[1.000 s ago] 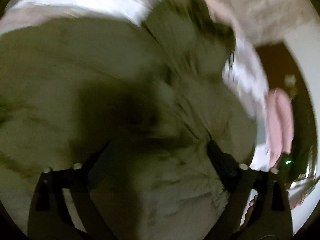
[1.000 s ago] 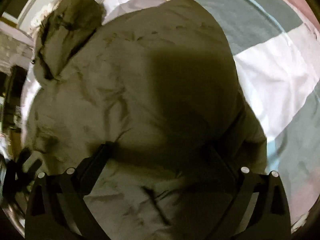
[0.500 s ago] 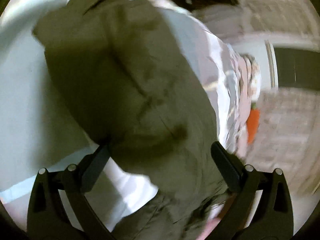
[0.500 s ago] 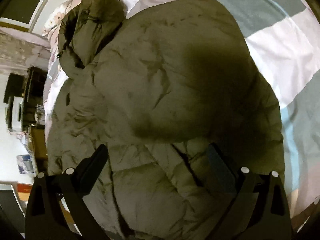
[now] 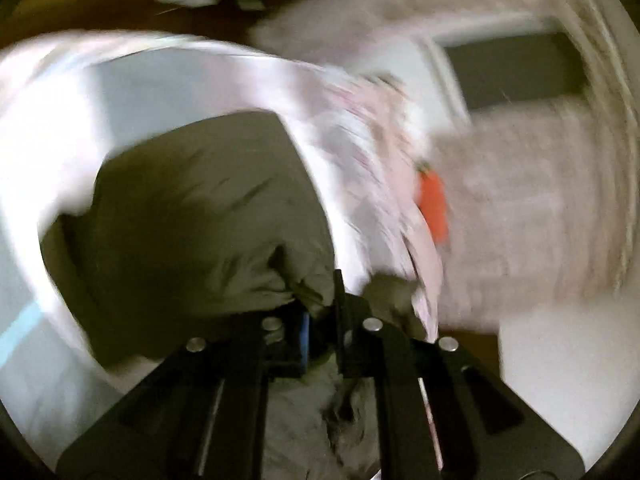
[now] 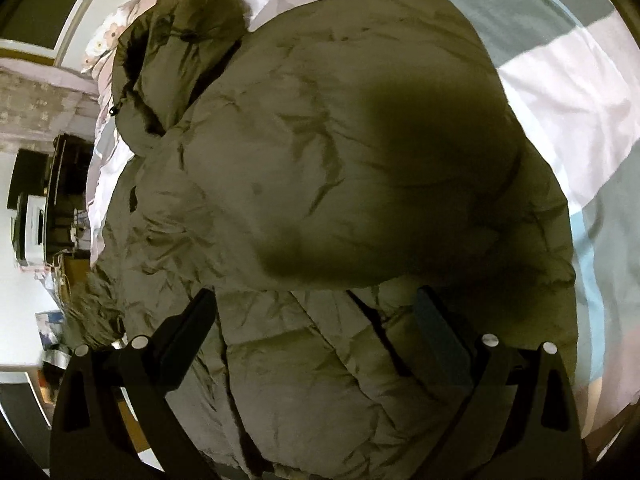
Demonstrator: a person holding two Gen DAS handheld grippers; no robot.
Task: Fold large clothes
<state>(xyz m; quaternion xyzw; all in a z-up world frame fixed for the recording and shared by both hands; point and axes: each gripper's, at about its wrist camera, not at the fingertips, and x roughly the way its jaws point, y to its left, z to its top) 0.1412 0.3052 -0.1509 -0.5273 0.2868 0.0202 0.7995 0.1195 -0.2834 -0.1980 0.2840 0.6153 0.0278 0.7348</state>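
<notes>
A large olive-green puffer jacket [image 6: 320,168] lies spread on the bed, hood [image 6: 180,32] at the upper left, one side folded over the body. My right gripper [image 6: 316,312] is open and hovers just above the jacket's lower part. In the blurred left wrist view, my left gripper [image 5: 320,312] is shut on a bunched edge of the jacket [image 5: 200,220], which hangs from the jaws over the bed.
The bed has a quilt in white, grey and teal blocks [image 6: 560,80]. A floral pillow [image 6: 104,44] and an orange item [image 5: 434,208] lie at its head. A dark desk with clutter [image 6: 60,192] stands beside the bed.
My left gripper was open and has shut on the jacket's edge while swinging round. My right gripper has pulled back slightly, so more of the jacket shows.
</notes>
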